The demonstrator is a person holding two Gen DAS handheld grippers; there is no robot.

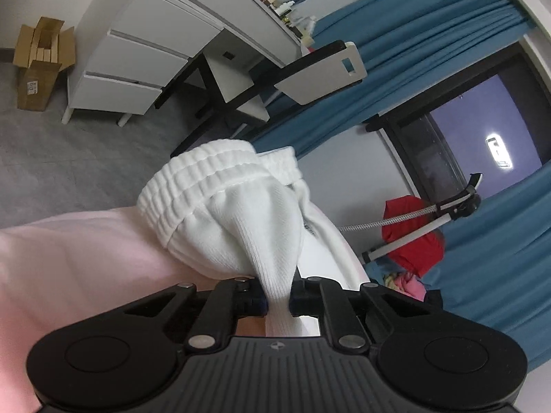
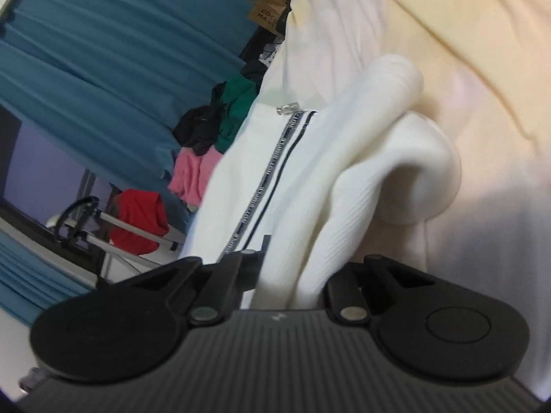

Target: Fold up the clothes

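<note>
bedroom, pink bedsheet (image 1: 69, 258) underneath: left gripper (image 1: 278, 297) clamped on white garment (image 1: 241, 213) near ribbed cuff, right gripper (image 2: 292, 275) pinching same fabric w/ zip (image 2: 275, 168), prob. lifting to spread for fold.

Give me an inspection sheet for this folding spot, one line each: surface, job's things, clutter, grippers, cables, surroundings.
Surface: pale pink sheet, wrinkled.
Job's things: white garment with ribbed waistband, bunched and pinched at two places; side stripe shows in the right wrist view.
Clutter: clothes pile in black, green and pink beyond the garment; red cloth on a stand.
Grippers: left gripper shut on the garment; right gripper shut on it too.
Cables: braided cable by the stand.
Surroundings: blue curtains, dark window, white desk, chair, cardboard boxes on the floor.
</note>
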